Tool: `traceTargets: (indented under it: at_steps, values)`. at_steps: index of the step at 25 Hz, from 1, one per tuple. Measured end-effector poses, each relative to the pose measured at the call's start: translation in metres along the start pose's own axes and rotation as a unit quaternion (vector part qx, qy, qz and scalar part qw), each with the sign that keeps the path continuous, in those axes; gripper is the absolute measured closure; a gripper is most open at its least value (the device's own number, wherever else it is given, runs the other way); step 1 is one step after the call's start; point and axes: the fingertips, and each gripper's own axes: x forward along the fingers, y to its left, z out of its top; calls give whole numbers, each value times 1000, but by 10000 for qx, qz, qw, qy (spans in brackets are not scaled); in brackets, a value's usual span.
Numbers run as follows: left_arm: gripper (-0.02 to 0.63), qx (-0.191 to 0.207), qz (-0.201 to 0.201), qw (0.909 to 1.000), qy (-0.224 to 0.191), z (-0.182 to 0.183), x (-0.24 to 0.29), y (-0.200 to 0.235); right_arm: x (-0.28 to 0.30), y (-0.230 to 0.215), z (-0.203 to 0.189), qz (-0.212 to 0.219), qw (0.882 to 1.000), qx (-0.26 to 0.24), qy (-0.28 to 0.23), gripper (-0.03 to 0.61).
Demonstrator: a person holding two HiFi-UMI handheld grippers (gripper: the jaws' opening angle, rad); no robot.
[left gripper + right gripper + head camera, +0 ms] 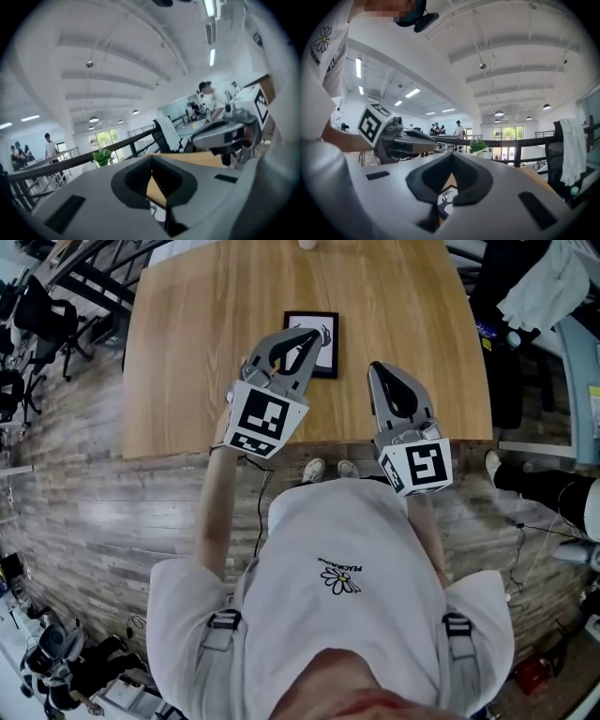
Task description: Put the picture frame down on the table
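The black picture frame point(326, 358), with a white mat and a dark drawing, lies flat on the wooden table point(187, 352) near its middle. My left gripper point(314, 334) hovers over the frame's left half, jaws shut, nothing between them. My right gripper point(375, 369) hangs just right of the frame near the table's front edge, also shut and empty. In the right gripper view the frame point(446, 199) shows through the loop of the right gripper point(452, 157), with the left gripper point(403, 140) beside it. The left gripper view has the left gripper point(152, 159) tilted up at the ceiling.
The table's front edge point(309, 448) runs just below both grippers, with the person's shoes point(328, 468) on the floor under it. A small pale object point(307, 243) sits at the table's far edge. Chairs, a black railing point(511, 140) and draped cloth stand around.
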Motion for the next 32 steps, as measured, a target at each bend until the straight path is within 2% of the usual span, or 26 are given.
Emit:
traceTargets:
  at_steps: [1,3,5,7,13,15,20,32]
  values:
    - [600,-251,61,9991,-324,4,-6,-6,-1,-1,0,-45,10000,11,-23,569]
    - [600,-658,628,9938,-639,0,-18,-4,-2,-2,1,-134,9999,66,-16,569]
    - [600,-1099,1401,9819,-639,-13,-33,7,-1,-2,1,-178,9998,95,2,569]
    - [600,-1489,1896,9687,-584,-24,-47,11,-2,0,0,-216,9997,91,19,569]
    - [600,-2022,2449,9480,-196,-54,-62,2,-4,7,-13,-271,9994,167,150,569]
    - [600,-1996,2578,9451,-229,-52,-65,0,-4,7,-13,-333,9993,-2,172,569]
    - [601,-1727,2563,9504,-354,-37,-65,-3,-6,4,-18,-438,9988,56,218,569]
    - [600,-1996,2602,9446,-105,-52,-63,-5,-6,-2,-22,-456,9987,57,236,569]
